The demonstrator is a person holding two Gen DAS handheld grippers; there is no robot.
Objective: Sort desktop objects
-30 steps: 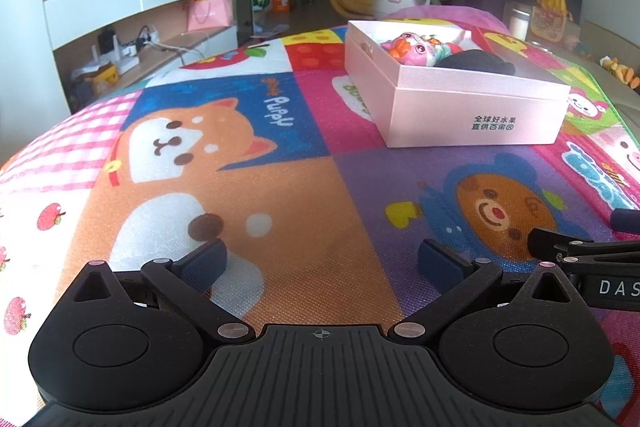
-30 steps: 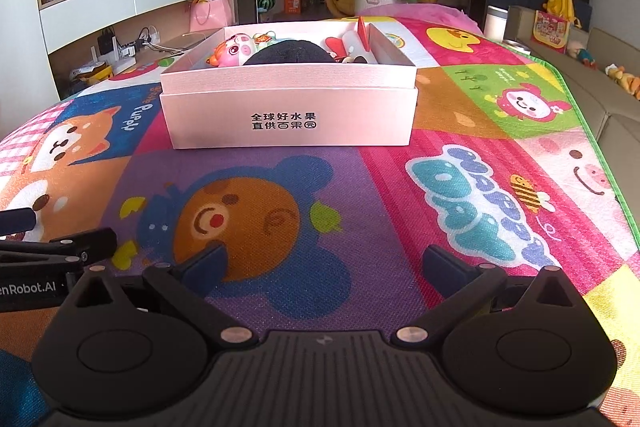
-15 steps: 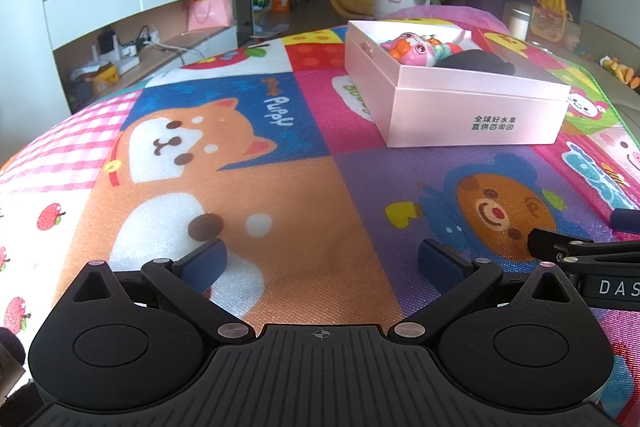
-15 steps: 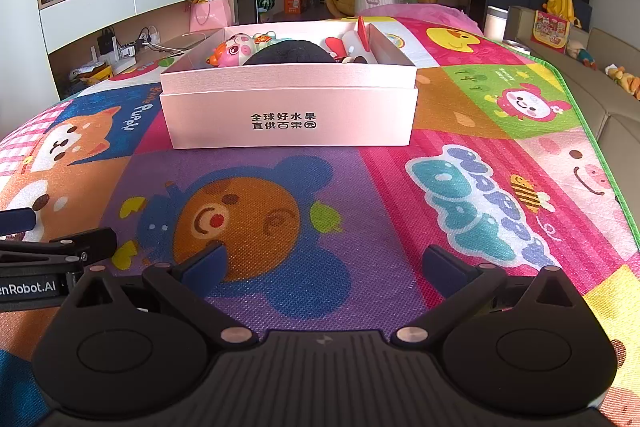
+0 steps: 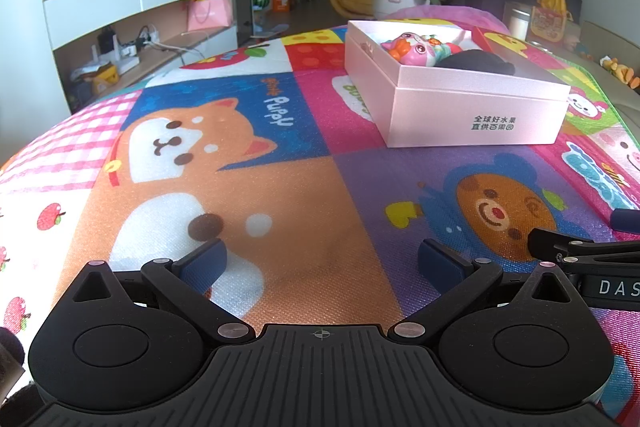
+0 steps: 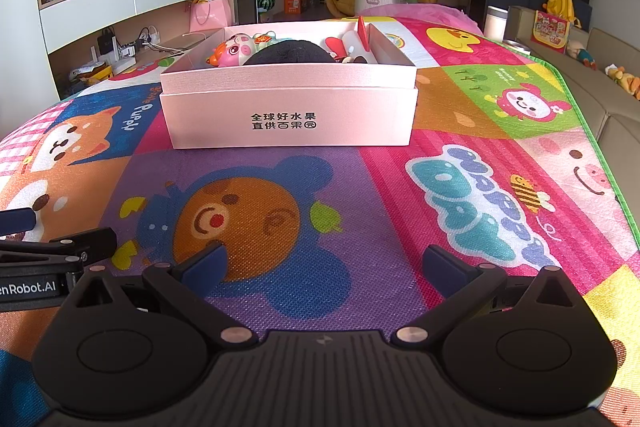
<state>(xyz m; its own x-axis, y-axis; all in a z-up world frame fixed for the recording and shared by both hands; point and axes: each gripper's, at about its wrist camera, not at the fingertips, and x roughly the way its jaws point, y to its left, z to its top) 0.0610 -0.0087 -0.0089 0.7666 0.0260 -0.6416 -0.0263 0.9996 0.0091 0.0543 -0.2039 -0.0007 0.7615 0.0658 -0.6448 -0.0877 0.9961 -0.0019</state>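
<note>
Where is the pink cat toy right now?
The pink cat toy lies inside the pink box, at its far-left end beside a black cap.

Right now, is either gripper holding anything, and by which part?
Nothing is held. The left gripper and right gripper are both open over the mat, with only mat between their fingers.

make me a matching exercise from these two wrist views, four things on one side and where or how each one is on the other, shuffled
Things:
1. pink box
2. pig-face toy
3. black rounded object
4. right gripper

Places or states:
A. open, holding nothing, over the bear print
B. left end inside the box
C. standing open-topped on the mat, printed side toward the camera
D. middle of the box, beside the toy

Pairs: 1-C, 2-B, 3-D, 4-A
</note>
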